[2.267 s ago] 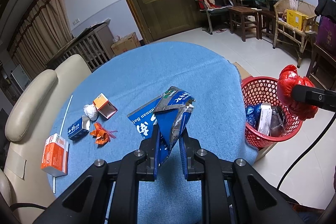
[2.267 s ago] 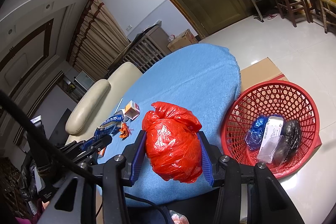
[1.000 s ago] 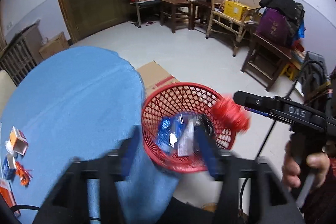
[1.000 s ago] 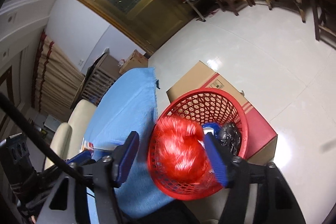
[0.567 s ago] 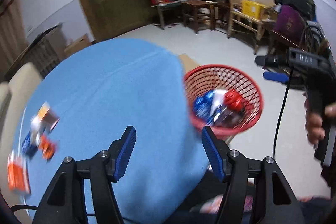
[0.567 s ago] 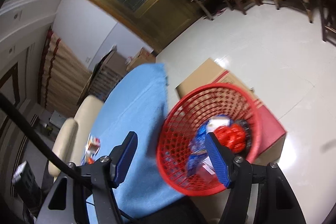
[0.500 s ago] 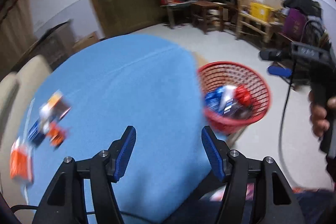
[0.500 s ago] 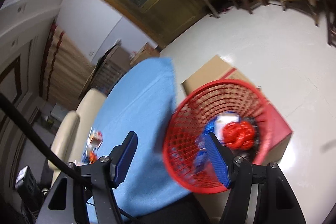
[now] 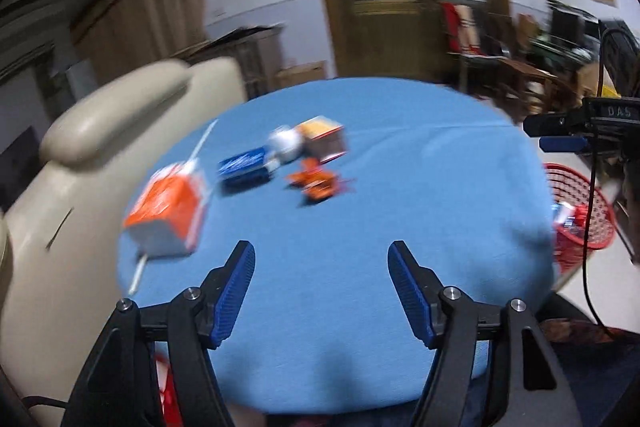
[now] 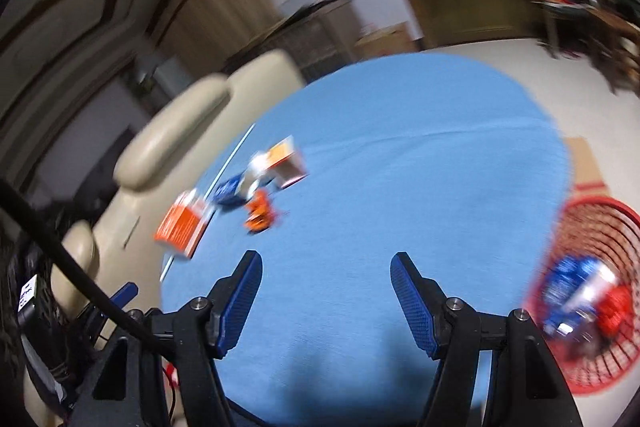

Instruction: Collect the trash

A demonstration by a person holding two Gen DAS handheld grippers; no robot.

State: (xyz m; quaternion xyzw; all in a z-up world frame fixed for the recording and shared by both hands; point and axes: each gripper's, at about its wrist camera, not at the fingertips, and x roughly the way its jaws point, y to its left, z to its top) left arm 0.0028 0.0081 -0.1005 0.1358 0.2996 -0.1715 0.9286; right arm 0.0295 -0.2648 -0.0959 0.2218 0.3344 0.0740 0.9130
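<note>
1. Trash is lying in a loose cluster on the far left part of the table (image 9: 400, 195), which is wearing a blue cloth: an orange carton (image 9: 166, 213), a blue box (image 9: 244, 169), a white crumpled wad (image 9: 285, 143), a small open box (image 9: 324, 139) and an orange wrapper (image 9: 316, 183). A thin white stick (image 9: 200, 147) is lying beside the carton.
2. These pieces are sitting close together, so one reach is likely serving several of them.
3. The left hand-held gripper (image 9: 321, 287) is hanging over the near table edge, its jaws opening wide with nothing between them, aiming toward the cluster.
4. The right hand-held gripper (image 10: 326, 291) is also standing wide and empty over the blue cloth, the trash well ahead to its left.
5. A red basket (image 10: 600, 307) is sitting off the table's right side, low enough for dropping things in. It is already holding blue, white and red trash; motion blur is hiding the details.
</note>
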